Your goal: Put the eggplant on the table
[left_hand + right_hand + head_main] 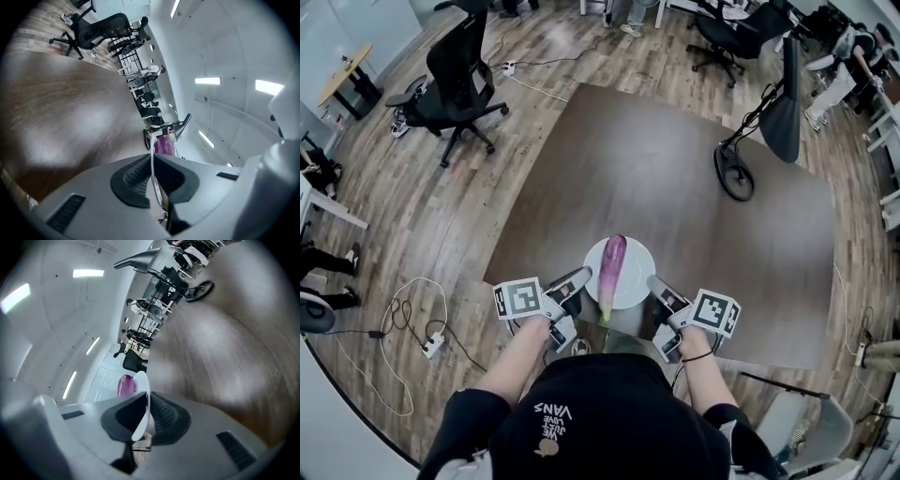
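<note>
We hold the left gripper (577, 279) and the right gripper (657, 285), each with its fingers pinching one rim of a white plate (636, 265). The purple eggplant (612, 264) lies on this plate, over the near edge of the brown table (675, 159).

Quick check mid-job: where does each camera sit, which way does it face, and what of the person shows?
Head view: on the person's head, facing steeply down at the table; both forearms show, the left hand-held gripper and right hand-held gripper shut on the plate carrying the eggplant.
Left gripper view: on that gripper, along its own jaws across the plate.
Right gripper view: the same, from the opposite rim.
Shared: plate, eggplant, table.
</note>
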